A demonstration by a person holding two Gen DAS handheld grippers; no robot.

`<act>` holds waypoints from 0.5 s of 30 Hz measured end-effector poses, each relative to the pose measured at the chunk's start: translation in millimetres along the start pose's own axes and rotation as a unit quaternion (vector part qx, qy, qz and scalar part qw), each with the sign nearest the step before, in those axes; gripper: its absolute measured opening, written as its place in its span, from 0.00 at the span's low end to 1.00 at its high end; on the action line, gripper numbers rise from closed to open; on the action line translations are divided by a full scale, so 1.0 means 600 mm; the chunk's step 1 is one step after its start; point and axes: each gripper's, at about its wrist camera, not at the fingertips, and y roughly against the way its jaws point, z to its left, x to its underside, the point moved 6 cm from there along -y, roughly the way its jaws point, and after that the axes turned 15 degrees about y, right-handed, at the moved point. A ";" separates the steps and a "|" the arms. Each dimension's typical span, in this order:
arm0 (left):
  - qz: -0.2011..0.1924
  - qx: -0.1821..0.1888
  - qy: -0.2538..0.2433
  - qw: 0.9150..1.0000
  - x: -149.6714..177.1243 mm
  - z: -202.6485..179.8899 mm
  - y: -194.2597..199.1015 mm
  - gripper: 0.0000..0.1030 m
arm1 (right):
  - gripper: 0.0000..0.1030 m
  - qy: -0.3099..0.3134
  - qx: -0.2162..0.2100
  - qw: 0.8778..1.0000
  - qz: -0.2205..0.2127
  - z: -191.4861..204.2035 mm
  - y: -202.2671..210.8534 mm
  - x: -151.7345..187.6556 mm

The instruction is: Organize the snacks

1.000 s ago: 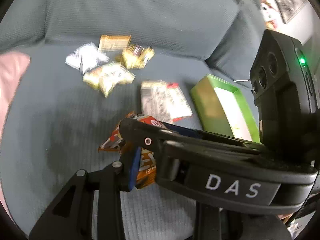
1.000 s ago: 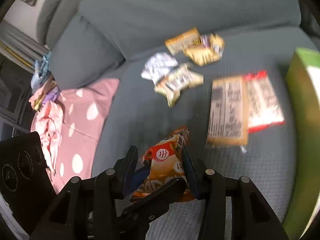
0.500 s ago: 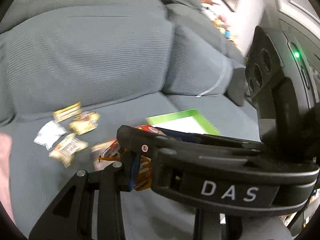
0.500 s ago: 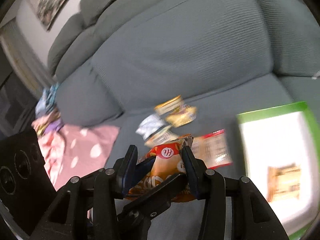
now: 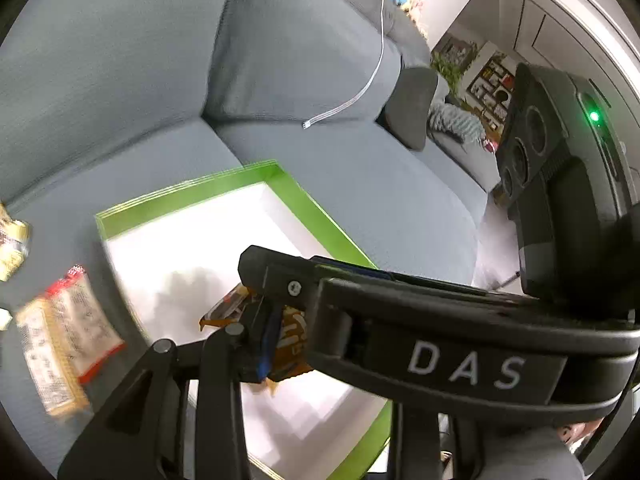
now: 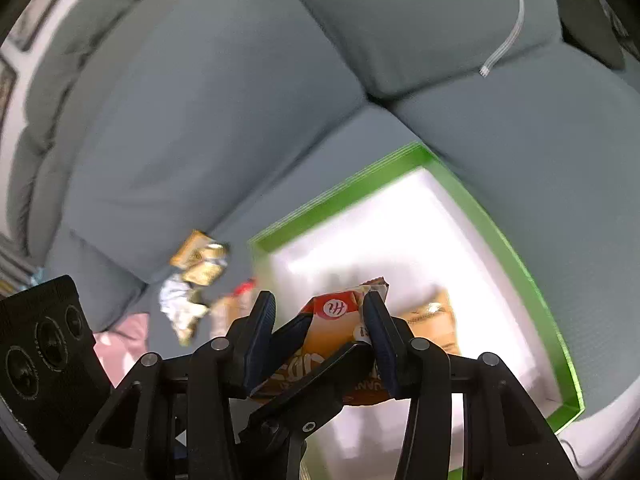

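An orange snack packet (image 6: 340,308) with a red logo hangs above the white inside of a green-rimmed box (image 6: 340,200). My right gripper (image 6: 320,328) is shut on the packet's two sides. My left gripper (image 5: 280,332) is shut on one edge of the same orange packet (image 5: 228,308), its blue pad pressed against it. In the left wrist view the right gripper's black body crosses over the packet and hides most of it. One tan packet (image 6: 436,320) lies inside the box. The box's green rim (image 5: 192,196) sits on the grey sofa seat.
Two cracker packets with red ends (image 5: 68,332) lie left of the box, with several small gold and white wrappers (image 6: 200,260) beyond them. A white cable (image 5: 360,92) hangs over the back cushion. A pink spotted cloth (image 6: 120,344) lies far left, a dark cushion (image 5: 412,108) far right.
Both grippers, still gripping the orange packet, have swung right from over the loose snacks to above the green box. The views rolled; the box now fills the middle.
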 end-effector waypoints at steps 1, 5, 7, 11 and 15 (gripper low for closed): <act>0.008 -0.001 0.002 1.000 0.000 0.000 -0.011 0.28 | 0.48 -0.006 0.002 1.000 0.006 -0.009 -0.006 0.002; 0.041 -0.003 0.016 0.999 -0.001 0.003 -0.046 0.28 | 0.48 -0.042 0.008 0.999 0.027 -0.048 -0.029 0.012; 0.049 -0.002 0.022 0.999 0.001 0.007 -0.049 0.28 | 0.48 -0.050 0.010 0.998 0.036 -0.057 -0.037 0.017; 0.054 0.001 0.033 0.998 0.007 0.008 -0.056 0.28 | 0.48 -0.060 0.014 0.997 0.042 -0.065 -0.042 0.019; 0.059 -0.010 0.038 0.997 0.013 0.009 -0.054 0.29 | 0.48 -0.076 0.012 0.996 0.045 -0.074 -0.041 0.024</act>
